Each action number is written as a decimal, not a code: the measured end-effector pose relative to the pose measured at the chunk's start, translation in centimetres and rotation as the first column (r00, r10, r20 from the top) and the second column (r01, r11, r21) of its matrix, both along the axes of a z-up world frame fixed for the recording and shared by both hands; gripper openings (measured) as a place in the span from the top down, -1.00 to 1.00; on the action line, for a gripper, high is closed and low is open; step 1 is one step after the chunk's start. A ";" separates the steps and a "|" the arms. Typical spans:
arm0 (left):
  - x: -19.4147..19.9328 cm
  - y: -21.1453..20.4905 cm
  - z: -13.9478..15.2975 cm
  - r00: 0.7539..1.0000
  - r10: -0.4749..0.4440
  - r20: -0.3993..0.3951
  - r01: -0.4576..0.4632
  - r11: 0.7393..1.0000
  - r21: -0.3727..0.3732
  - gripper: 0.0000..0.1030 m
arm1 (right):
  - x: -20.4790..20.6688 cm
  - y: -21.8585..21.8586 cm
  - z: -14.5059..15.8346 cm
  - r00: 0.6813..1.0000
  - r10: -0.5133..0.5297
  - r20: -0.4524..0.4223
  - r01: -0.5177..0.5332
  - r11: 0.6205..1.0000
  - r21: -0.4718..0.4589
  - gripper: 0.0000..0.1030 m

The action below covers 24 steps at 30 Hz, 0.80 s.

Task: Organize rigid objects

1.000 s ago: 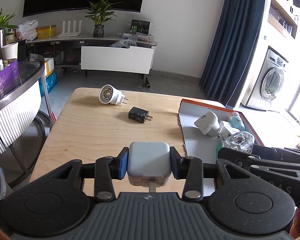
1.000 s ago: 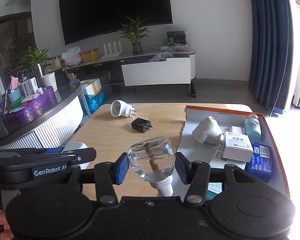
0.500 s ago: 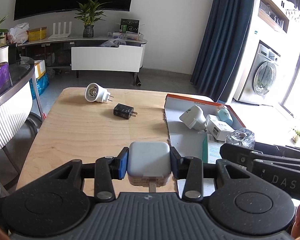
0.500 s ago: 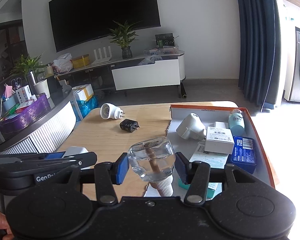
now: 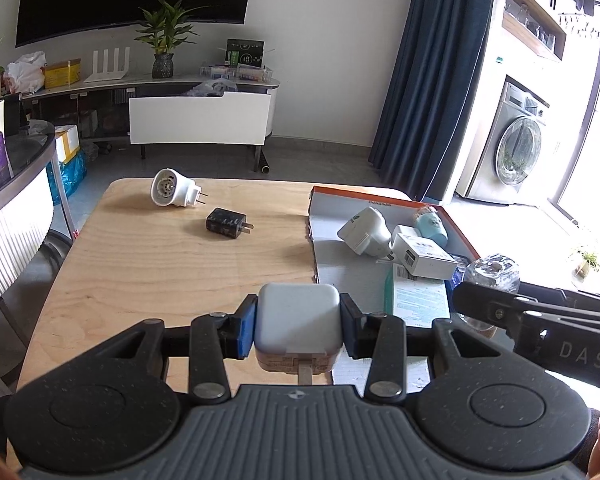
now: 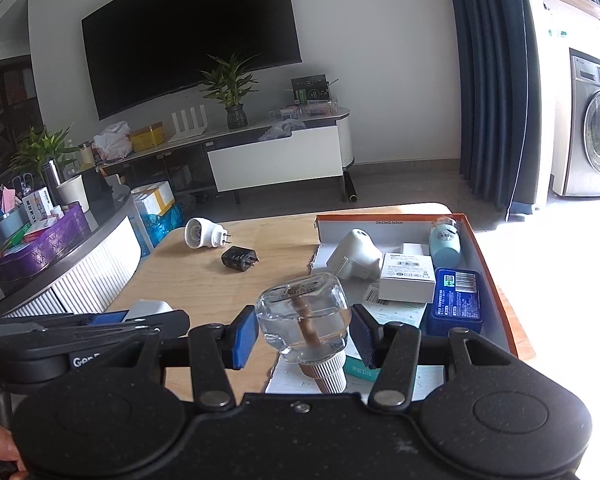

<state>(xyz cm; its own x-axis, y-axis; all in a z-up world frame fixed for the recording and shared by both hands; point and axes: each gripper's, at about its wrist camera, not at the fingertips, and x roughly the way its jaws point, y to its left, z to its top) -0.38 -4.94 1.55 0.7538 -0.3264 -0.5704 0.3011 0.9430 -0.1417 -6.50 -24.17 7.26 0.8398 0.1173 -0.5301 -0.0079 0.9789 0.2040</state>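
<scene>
On the far left of the wooden table (image 5: 148, 272) a white round plug adapter (image 5: 173, 188) lay on its side, its 2 prongs pointing right. Just right of it, nearer the camera and not touching, lay a black charger (image 5: 227, 223), prongs also to the right.

The left gripper (image 5: 299, 326) was clamped on a white square charger (image 5: 298, 318), its blue pads pressed against both sides, the block held above the table's near edge, just left of the box.

The right gripper (image 6: 304, 330) was closed on a clear glass bottle (image 6: 304, 316), pads against both sides, its ribbed white cap (image 6: 328, 374) pointing back toward the camera; inside ran a brown wick. It hung over the near left corner of the orange-rimmed cardboard box (image 6: 494, 276).

Within the box, from left to right, a white plug device (image 6: 354, 256) lay tilted, a white carton (image 6: 407, 282) rested beside it atop printed papers, a dark blue tin (image 6: 456, 300) sat flat, and a pale blue bottle (image 6: 444, 242) lay near the far right wall.
</scene>
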 end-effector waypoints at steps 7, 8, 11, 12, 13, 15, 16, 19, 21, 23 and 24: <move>-0.3 -1.2 0.1 0.999 -0.032 0.000 0.032 0.999 0.001 0.19 | -0.9 -1.3 0.0 0.999 -0.034 0.003 0.034 0.999 0.006 -0.19; -0.4 -1.5 0.1 0.999 -0.037 0.000 0.037 0.999 0.001 0.19 | -1.0 -1.4 0.0 0.999 -0.038 0.003 0.038 0.999 0.007 -0.19; -0.5 -2.0 0.0 0.999 -0.049 0.000 0.049 0.999 0.002 0.19 | -1.3 -2.0 -0.1 0.998 -0.055 0.003 0.055 0.998 0.009 -0.19; -0.5 -2.2 0.0 0.999 -0.053 0.000 0.053 0.999 0.002 0.19 | -1.3 -2.2 -0.1 0.998 -0.061 0.003 0.061 0.998 0.011 -0.19; -0.6 -2.3 -0.1 0.998 -0.056 -0.001 0.056 0.998 0.002 0.19 | -1.4 -2.4 -0.1 0.998 -0.067 0.004 0.067 0.998 0.011 -0.19; -0.6 -2.6 -0.1 0.998 -0.063 -0.001 0.063 0.998 0.003 0.19 | -1.5 -2.6 0.0 0.997 -0.074 0.007 0.074 0.997 0.011 -0.19; -0.7 -2.8 -0.1 0.998 -0.067 -0.001 0.067 0.998 0.004 0.19 | -1.7 -2.8 0.0 0.997 -0.078 0.010 0.078 0.997 0.011 -0.19; -0.7 -3.4 -0.1 0.997 -0.078 0.002 0.078 0.997 0.007 0.19 | -1.9 -3.3 0.1 0.996 -0.090 0.014 0.089 0.996 0.008 -0.19; -0.7 -3.7 -0.1 0.996 -0.086 0.003 0.086 0.996 0.010 0.19 | -2.0 -3.5 0.1 0.995 -0.097 0.014 0.097 0.995 0.010 -0.19; -0.7 -4.0 -0.1 0.996 -0.092 0.002 0.092 0.996 0.013 0.19 | -2.1 -3.8 0.1 0.994 -0.106 0.014 0.105 0.994 0.010 -0.19; -0.7 -4.1 -0.2 0.996 -0.094 0.001 0.094 0.995 0.014 0.19 | -2.1 -3.9 0.1 0.994 -0.109 0.015 0.109 0.994 0.011 -0.19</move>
